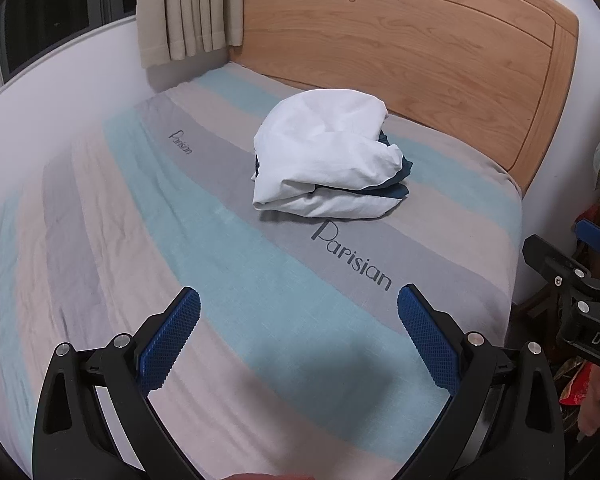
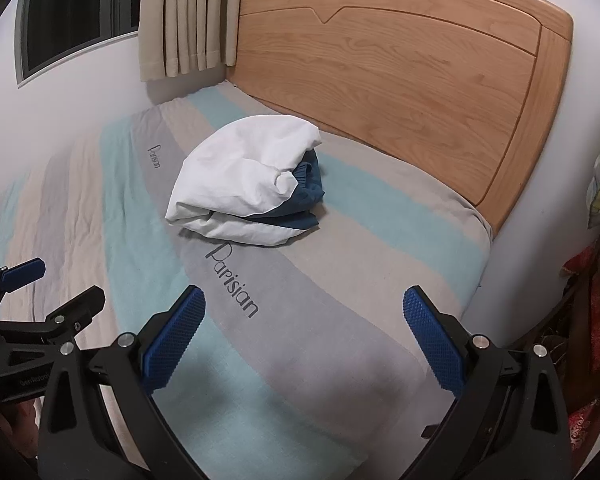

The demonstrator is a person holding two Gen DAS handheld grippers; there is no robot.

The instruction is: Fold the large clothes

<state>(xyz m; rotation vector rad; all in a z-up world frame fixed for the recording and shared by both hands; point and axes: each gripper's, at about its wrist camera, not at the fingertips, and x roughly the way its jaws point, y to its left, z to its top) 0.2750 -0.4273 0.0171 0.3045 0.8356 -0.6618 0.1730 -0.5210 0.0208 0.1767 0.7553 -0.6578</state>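
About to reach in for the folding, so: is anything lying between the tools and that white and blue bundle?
Nothing visible. Only bare striped bedsheet lies between the open left tool, the open right tool and the clothes bundle.

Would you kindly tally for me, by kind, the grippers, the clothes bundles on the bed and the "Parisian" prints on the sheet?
Grippers: 2, the left gripper and the right gripper, both open and empty.
Clothes bundles: 1, a white and dark blue bundle on the striped sheet.
"Parisian" prints: 2, a near print and a far print.
Total: 5.
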